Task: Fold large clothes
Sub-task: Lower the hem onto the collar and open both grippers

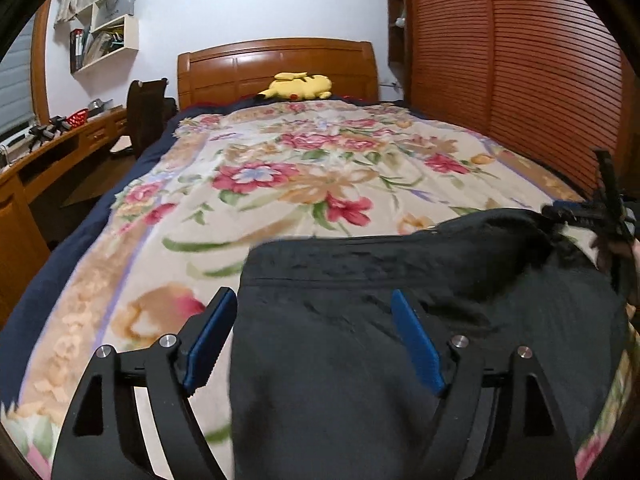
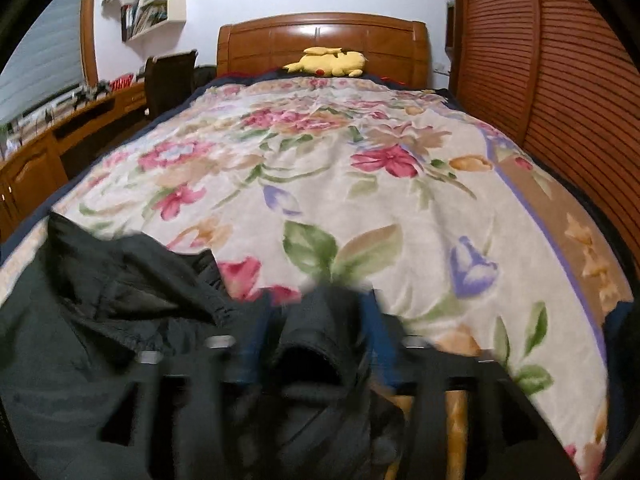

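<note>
A large black garment (image 1: pixel 400 320) lies on the near end of a bed with a floral blanket (image 1: pixel 280 184). My left gripper (image 1: pixel 312 308) is open above the garment's left part, its blue pads (image 1: pixel 210 340) wide apart and empty. My right gripper (image 1: pixel 600 216) shows at the far right edge of the left wrist view, at the garment's far right corner. In the right wrist view the right gripper (image 2: pixel 316 320) is blurred and shut on a fold of the black garment (image 2: pixel 120 320), which spreads to the left over the blanket (image 2: pixel 360 184).
A yellow plush toy (image 1: pixel 298 86) lies by the wooden headboard (image 1: pixel 276 64). A wooden slatted wardrobe (image 1: pixel 520 80) runs along the bed's right side. A desk (image 1: pixel 52 152) with clutter, a dark chair (image 1: pixel 146 112) and wall shelves (image 1: pixel 104 20) stand at the left.
</note>
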{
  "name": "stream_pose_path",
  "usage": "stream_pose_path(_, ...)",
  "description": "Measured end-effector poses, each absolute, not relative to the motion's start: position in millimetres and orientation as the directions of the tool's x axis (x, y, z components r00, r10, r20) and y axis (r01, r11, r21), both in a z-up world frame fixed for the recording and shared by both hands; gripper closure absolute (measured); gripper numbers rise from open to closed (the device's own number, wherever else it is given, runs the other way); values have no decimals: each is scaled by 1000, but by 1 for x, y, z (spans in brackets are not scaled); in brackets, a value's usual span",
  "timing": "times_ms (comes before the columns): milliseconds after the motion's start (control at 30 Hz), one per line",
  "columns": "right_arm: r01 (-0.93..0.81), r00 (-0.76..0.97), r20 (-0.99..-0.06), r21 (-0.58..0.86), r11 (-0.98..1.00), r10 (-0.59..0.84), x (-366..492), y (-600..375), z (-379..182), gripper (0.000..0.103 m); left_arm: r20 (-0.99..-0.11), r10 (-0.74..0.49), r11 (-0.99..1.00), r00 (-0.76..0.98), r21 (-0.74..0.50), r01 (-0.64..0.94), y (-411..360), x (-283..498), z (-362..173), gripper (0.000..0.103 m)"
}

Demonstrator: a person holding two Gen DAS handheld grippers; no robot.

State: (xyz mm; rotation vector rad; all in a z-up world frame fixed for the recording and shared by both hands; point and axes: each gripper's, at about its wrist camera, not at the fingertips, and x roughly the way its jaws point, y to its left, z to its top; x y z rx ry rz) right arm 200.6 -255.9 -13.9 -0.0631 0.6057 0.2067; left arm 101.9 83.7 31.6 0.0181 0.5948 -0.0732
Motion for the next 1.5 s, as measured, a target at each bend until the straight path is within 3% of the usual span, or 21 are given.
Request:
stream_pose_path(67, -198, 816, -551, 20, 980, 176, 194, -263, -8, 24, -554, -68, 997, 830, -16, 71, 78, 90, 30, 22)
stream_pose_path(600, -222, 689, -705, 17, 975, 169, 208, -262, -43, 25, -607, -161, 985, 778, -56, 161, 46, 54, -17, 23)
stream_pose_path(667, -243, 658, -729, 33, 969, 190, 216, -260, -49, 51, -616, -186, 982, 765, -83, 172, 49, 54, -22, 23)
stream_pose_path(733, -260, 642, -738, 45, 965, 207, 219, -257, -51, 58, -619, -192, 981, 762, -89, 175, 50, 54, -24, 23)
stream_pose_path(800, -268, 654, -729, 30, 963, 205, 218, -255, -49, 75, -613, -199, 979, 765, -97, 178, 51, 55, -22, 23)
stream_pose_path(867, -277, 671, -714, 11, 961, 201, 216, -254, -44, 86, -611, -201, 979, 765, -99, 178, 51, 56, -22, 23)
stream_pose_path(1000, -188, 761, -644, -96, 977, 83, 206, -252, -30, 91, -607, -195, 980, 771, -90, 178, 50, 54, -21, 23)
stream_pose_path(1067, -133, 784, -620, -111, 985, 36, 205, -255, -25, 90, -600, -204, 978, 773, -91, 187, 49, 53, -20, 23)
stream_pose_path(1200, -119, 730, -683, -124, 985, 3, 215, -254, -39, 84, -601, -200, 979, 774, -90, 184, 50, 53, -20, 23)
stream_pose_path(1267, -89, 747, -664, -141, 986, -27, 210, -255, -35, 59, -606, -198, 979, 771, -87, 184, 50, 52, -22, 23)
stream_pose_path(1333, -78, 768, -639, -150, 986, -36, 201, -255, -27, 44, -608, -197, 979, 769, -84, 184, 50, 52, -22, 23)
stream_pose_path(1500, -133, 808, -589, -143, 981, 24, 156, -239, -7, 40, -615, -217, 975, 759, -100, 197, 53, 54, -27, 23)
